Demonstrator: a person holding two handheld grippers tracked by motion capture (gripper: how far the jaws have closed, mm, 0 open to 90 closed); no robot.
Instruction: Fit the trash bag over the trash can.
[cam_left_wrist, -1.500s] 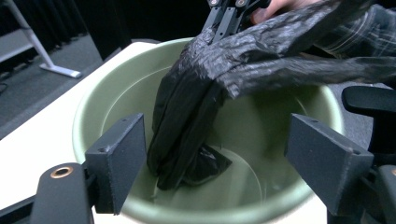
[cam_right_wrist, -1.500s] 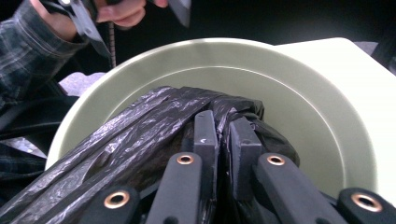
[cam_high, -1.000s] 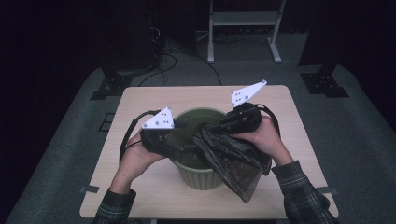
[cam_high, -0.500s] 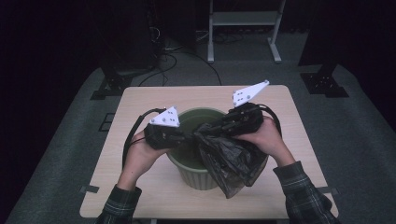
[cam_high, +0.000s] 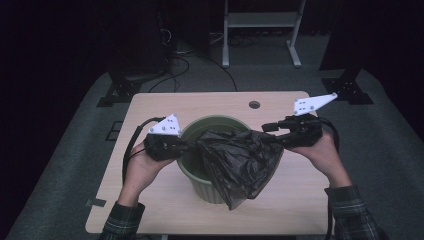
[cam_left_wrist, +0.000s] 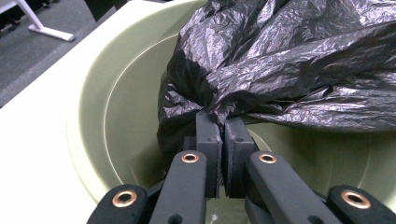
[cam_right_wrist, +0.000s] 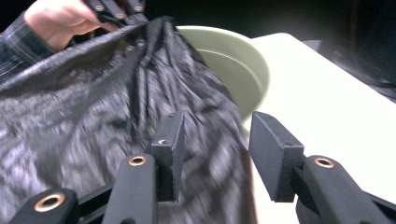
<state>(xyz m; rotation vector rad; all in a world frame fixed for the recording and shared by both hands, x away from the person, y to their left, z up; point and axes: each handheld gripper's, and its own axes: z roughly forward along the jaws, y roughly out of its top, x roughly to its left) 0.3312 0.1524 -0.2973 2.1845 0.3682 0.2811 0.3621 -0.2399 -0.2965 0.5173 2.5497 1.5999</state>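
A pale green bin (cam_high: 200, 125) stands on the wooden table (cam_high: 210, 102). A crumpled black plastic bag (cam_high: 240, 160) is stretched across its mouth and hangs over the near rim. At the bin's left rim my left gripper (cam_high: 192, 146) is shut on a bunched edge of the bag (cam_left_wrist: 299, 60), its pads (cam_left_wrist: 209, 135) pinching the film above the bin's inside (cam_left_wrist: 121, 93). My right gripper (cam_high: 267, 134) is at the right rim; its jaws have just been opening and stand apart (cam_right_wrist: 217, 126), with the bag (cam_right_wrist: 93, 116) lying loose under them and no pad pressing on it.
The table has a small round hole (cam_high: 254, 105) at the back. Bare tabletop lies right of the bin (cam_right_wrist: 233, 56). Cables and stand feet (cam_high: 260, 55) lie on the dark floor behind. The other hand (cam_right_wrist: 56, 18) is across the bag.
My right gripper has moved right, from above the bin to its right rim, and its jaws have come apart. The bag now spreads wider between the two grippers. The left hand stayed.
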